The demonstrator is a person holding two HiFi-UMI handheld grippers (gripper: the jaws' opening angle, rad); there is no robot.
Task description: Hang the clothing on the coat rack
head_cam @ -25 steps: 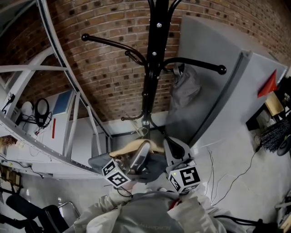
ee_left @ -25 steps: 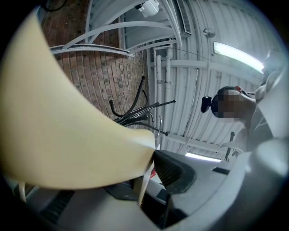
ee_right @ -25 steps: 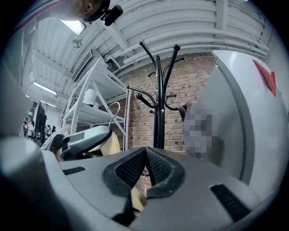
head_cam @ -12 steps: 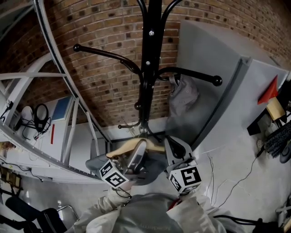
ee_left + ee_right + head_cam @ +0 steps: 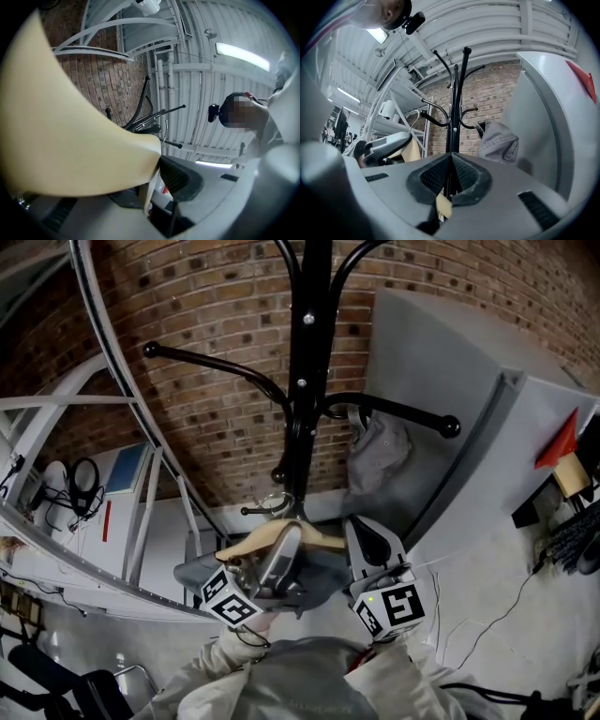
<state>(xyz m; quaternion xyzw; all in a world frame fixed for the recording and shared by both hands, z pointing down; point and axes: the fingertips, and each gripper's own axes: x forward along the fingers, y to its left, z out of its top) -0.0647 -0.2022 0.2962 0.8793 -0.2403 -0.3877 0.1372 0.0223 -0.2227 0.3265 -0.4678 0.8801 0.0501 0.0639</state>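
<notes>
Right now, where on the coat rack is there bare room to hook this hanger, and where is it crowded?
Bare for the wooden hanger: the black metal coat rack's long arm on the white frame's side. Crowded: the opposite arm near the pole, where a crumpled grey garment hangs beside the grey panel; only its ball-tipped end is free.

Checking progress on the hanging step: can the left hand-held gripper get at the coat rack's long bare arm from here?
Probably yes. The left hand-held gripper, clamped on the wooden hanger, sits below the long bare arm with only open air between them. The grey garment hangs off to the other side.
</notes>
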